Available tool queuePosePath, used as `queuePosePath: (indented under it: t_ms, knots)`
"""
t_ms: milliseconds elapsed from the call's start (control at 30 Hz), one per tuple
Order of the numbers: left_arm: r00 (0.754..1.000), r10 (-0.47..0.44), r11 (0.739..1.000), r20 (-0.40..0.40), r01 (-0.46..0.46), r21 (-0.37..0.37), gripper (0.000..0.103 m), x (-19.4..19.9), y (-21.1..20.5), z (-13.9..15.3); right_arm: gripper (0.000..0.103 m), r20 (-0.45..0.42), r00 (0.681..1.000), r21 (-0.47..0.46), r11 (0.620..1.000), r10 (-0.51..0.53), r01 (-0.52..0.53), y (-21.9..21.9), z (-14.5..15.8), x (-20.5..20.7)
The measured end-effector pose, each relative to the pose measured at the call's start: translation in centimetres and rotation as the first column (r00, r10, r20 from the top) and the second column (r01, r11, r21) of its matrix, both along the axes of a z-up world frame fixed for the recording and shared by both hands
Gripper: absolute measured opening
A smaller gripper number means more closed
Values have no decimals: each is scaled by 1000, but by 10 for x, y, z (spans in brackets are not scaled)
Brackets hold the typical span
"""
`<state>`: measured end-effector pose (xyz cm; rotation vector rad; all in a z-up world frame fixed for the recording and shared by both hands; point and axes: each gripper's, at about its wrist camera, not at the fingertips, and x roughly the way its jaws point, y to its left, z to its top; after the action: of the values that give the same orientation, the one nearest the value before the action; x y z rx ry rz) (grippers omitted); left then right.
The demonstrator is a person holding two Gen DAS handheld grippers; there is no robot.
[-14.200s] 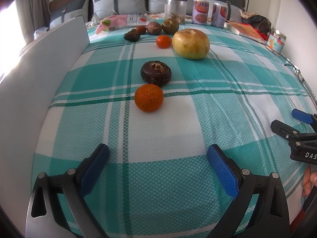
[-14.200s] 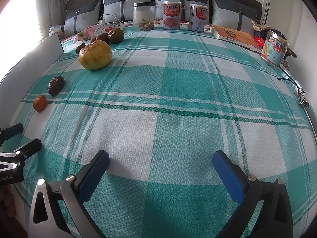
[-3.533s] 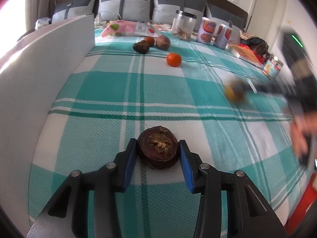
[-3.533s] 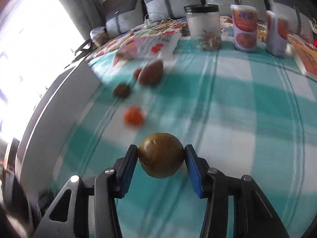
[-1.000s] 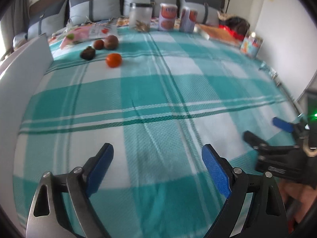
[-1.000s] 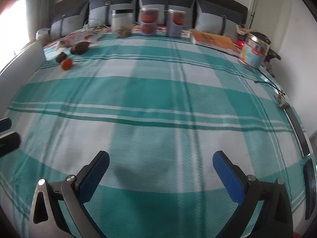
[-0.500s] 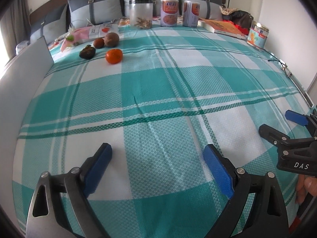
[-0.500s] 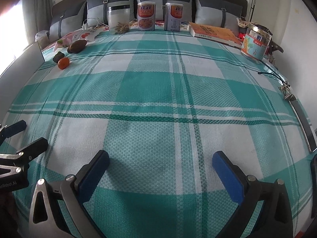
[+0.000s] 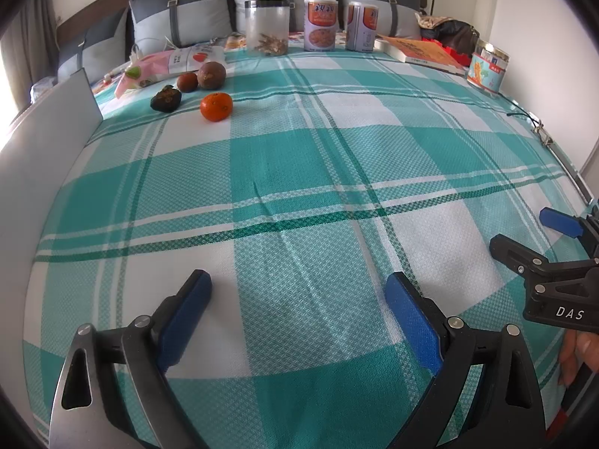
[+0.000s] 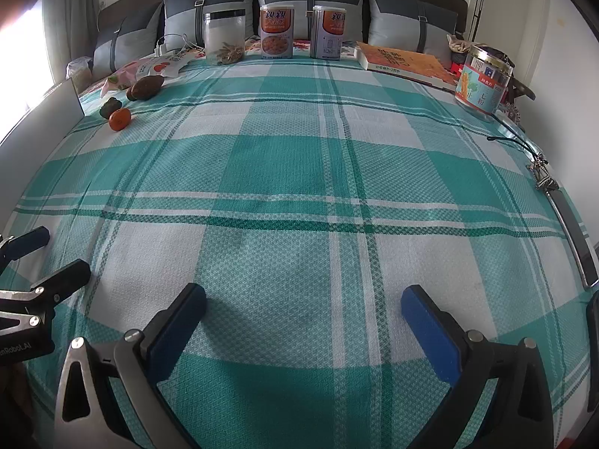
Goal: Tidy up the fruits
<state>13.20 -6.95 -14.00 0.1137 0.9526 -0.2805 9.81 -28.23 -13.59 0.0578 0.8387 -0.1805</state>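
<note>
A bed with a teal-and-white plaid cover (image 9: pixel 299 172) fills both views. Near its far left corner, beside a white board (image 9: pixel 45 142), four fruits cluster: a round brown fruit (image 9: pixel 212 75), an orange mandarin (image 9: pixel 216 106), a dark wrinkled fruit (image 9: pixel 166 99) and a small reddish-brown fruit (image 9: pixel 187 82). At the near edge, the left gripper (image 9: pixel 297 299) and right gripper (image 10: pixel 303 310) hover side by side, fingers spread wide, holding nothing. The fruits lie well ahead and leftward; the left gripper looks nearer, the mandarin closest.
</note>
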Motion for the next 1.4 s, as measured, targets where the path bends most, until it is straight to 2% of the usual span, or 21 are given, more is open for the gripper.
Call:
queuePosePath:
  t_ms: [1300, 1400]
  knots:
    - [1000, 0, 1000, -1, 0, -3, 96, 0, 0, 0, 103, -6, 1000, 24, 1000, 4, -4, -2, -1, 2]
    - [1000, 0, 1000, -2, 0, -4, 96, 2, 0, -1, 103, -32, 999, 29, 999, 39, -38, -3, 4, 13]
